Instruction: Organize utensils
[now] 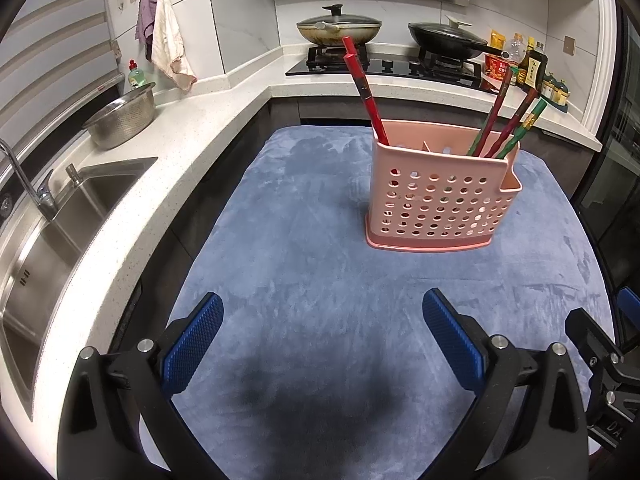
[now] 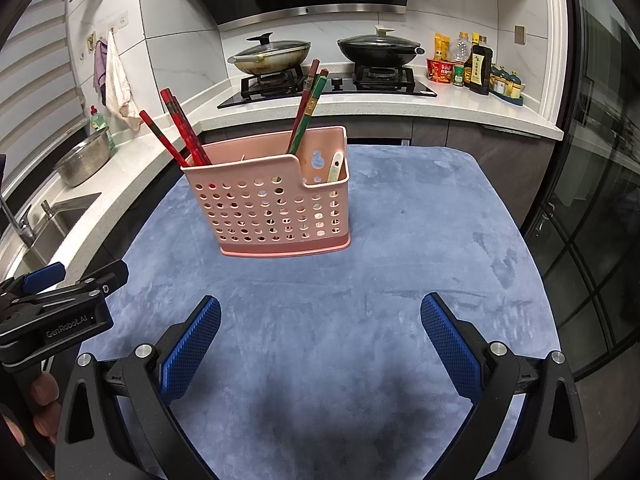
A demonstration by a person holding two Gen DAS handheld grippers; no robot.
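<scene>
You are holding both the left hand-held gripper [image 1: 322,316] and right hand-held gripper [image 2: 320,320] wide open and empty, since the red chopsticks [image 2: 176,128] are already standing in the pink perforated plastic caddy [image 2: 266,204].

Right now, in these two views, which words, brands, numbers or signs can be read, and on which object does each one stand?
"GenRobot.AI": on the black body of the left hand-held gripper, seen in the right wrist view.
"DA": cut-off letters on the black body of the right hand-held gripper, seen in the left wrist view.
Labels on the sauce bottles and the red cup beside the stove: too small to read.
</scene>
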